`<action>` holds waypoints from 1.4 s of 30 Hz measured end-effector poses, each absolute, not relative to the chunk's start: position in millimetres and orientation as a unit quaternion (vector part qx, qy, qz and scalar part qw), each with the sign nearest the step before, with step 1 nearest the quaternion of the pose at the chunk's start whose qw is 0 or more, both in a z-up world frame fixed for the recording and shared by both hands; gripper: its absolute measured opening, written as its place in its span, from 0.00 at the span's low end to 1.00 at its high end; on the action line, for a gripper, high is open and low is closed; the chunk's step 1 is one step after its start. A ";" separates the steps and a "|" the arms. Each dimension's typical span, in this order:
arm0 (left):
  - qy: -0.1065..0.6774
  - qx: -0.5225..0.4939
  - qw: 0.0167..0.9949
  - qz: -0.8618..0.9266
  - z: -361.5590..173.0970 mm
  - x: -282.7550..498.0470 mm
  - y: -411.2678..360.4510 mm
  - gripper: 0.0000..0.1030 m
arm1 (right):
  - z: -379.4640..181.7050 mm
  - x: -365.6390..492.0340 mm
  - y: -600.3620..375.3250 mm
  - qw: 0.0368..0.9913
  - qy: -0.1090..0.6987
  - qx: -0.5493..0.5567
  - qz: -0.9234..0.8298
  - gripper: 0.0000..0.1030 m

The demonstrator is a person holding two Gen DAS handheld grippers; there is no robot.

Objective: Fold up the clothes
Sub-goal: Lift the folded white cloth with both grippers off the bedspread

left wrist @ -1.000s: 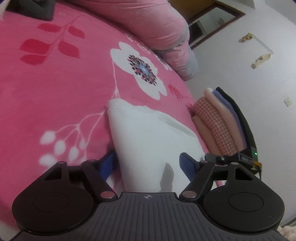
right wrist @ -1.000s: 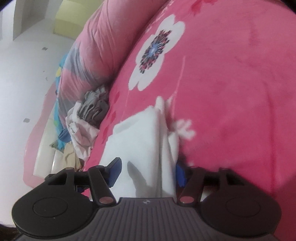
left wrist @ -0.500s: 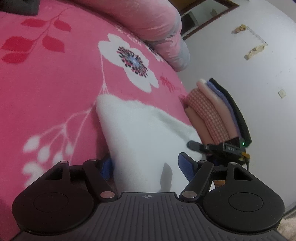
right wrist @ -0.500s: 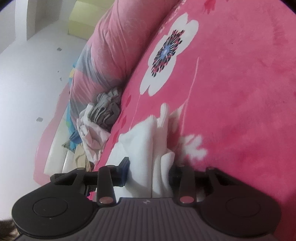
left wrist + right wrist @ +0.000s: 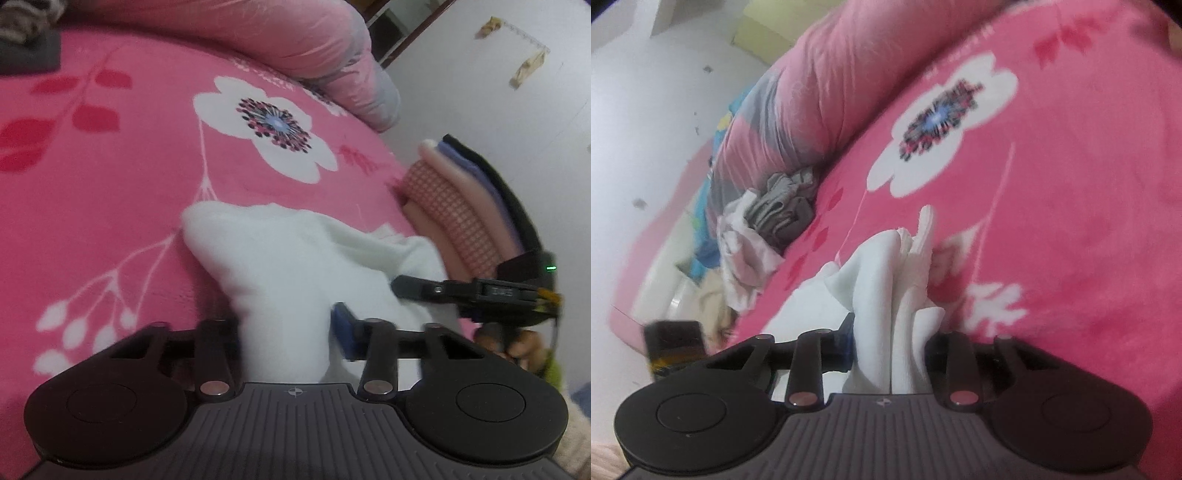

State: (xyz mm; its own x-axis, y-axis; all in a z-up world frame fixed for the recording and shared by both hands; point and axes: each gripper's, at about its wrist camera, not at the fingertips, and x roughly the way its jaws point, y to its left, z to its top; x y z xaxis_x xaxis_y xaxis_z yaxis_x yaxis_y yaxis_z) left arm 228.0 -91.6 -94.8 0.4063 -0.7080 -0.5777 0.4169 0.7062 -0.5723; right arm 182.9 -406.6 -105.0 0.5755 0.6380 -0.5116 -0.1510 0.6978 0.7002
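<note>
A white garment lies on the pink flowered blanket. My left gripper holds its near edge: the jaws are closing, and the cloth is bunched tight between the blue pads. In the right wrist view the same white garment stands in gathered folds between the fingers of my right gripper, whose jaws are also closing on it. The right gripper shows at the right of the left wrist view, reaching into the garment's other side.
A stack of folded clothes sits at the blanket's right edge by the white wall. A rolled pink duvet lies along the far side. Crumpled grey and white clothes are piled beside the duvet.
Both pairs of jaws have closed in on the white garment. Its edge, flat before, is now pinched into folds and raised a little. The right gripper shows nearer in the left wrist view.
</note>
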 end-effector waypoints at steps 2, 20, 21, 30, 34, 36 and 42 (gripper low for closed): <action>0.413 -0.165 0.828 -0.341 -86.4 221.2 -91.9 0.28 | -91.0 173.0 -398.2 0.851 0.380 0.280 0.231 0.29; 0.214 -0.048 0.912 -0.347 27.8 87.6 -114.1 0.23 | 38.9 16.3 -327.5 0.974 0.183 0.017 0.135 0.27; 0.207 -0.044 0.912 -0.351 34.4 81.3 -117.7 0.23 | 43.2 9.7 -327.7 0.976 0.174 0.012 0.130 0.27; 0.123 -0.008 0.904 -0.409 93.6 50.4 -161.3 0.22 | 100.3 -44.1 -356.3 0.994 0.068 -0.020 0.078 0.27; 0.080 0.009 0.895 -0.439 123.8 47.7 -191.5 0.22 | 138.4 -57.1 -378.3 0.998 0.019 -0.048 0.044 0.27; 0.062 0.013 0.890 -0.452 138.7 48.3 -210.9 0.22 | 158.1 -61.6 -389.8 0.997 -0.005 -0.072 0.020 0.27; 0.039 -0.001 0.871 -0.489 177.3 61.5 -276.1 0.22 | 200.2 -63.3 -426.1 0.990 -0.047 -0.127 -0.049 0.27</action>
State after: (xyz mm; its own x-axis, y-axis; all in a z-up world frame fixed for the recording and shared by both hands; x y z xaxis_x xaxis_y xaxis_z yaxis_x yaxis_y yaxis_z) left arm 61.5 -276.1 177.3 0.5180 -0.8527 -0.0671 0.8526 0.5211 -0.0402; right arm -63.3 -426.1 200.2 0.9907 -0.0859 0.1055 0.1097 0.9631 -0.2459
